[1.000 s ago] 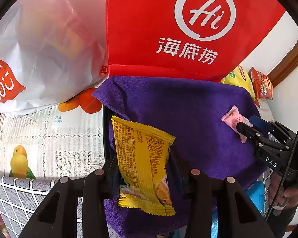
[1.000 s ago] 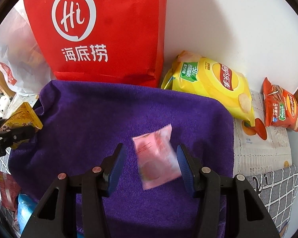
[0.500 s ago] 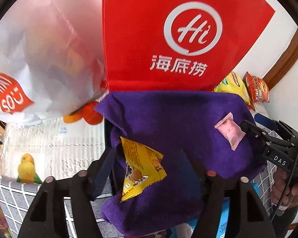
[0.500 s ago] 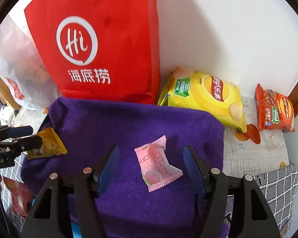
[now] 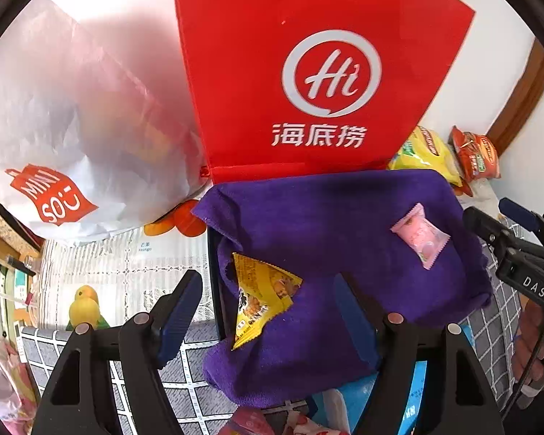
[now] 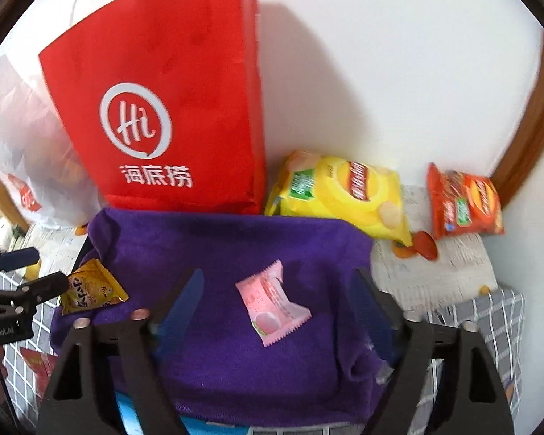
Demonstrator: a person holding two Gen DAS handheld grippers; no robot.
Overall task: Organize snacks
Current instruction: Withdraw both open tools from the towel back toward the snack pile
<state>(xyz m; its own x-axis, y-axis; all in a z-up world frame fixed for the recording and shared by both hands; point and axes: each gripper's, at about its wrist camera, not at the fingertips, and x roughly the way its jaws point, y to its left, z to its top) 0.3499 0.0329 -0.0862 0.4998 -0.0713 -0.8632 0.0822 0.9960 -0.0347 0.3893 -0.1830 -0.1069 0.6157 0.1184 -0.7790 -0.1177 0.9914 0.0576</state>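
Black plastic, with ridged blue pads, makes up both hand-held tools. The left tool (image 5: 268, 311) has just been spreading its jaws and now stands wide apart, pinching nothing. A yellow snack packet (image 5: 263, 291) lies loose between the pads on a purple towel (image 5: 319, 214), touching neither of them. The right tool (image 6: 283, 308) has likewise just been spreading and is also empty, with a pink sweet packet (image 6: 272, 301) lying free on the towel between its pads.

Both packets look light, thin and crinkly, made of glossy film that would slide easily. I judge the sealed, serrated end strips are the safest places to pinch, since the puffed middles may hold crushable contents. The yellow one is creased into a rough triangle. The pink one is a small pillow shape with zigzag ends.

The towel is soft, fuzzy and rumpled, draped over something box-like, so it may give under pressure.

At twelve o'clock from the left tool stands a stiff red shopping bag (image 5: 308, 72) with a white logo. At ten o'clock slumps a translucent white plastic bag (image 5: 72, 137). At two o'clock from the right tool lie a plump yellow crisp bag (image 6: 344, 192) and a smaller orange snack bag (image 6: 464, 203), against a white wall. A printed paper and a grey checked cloth (image 5: 127, 373) cover the worktop.
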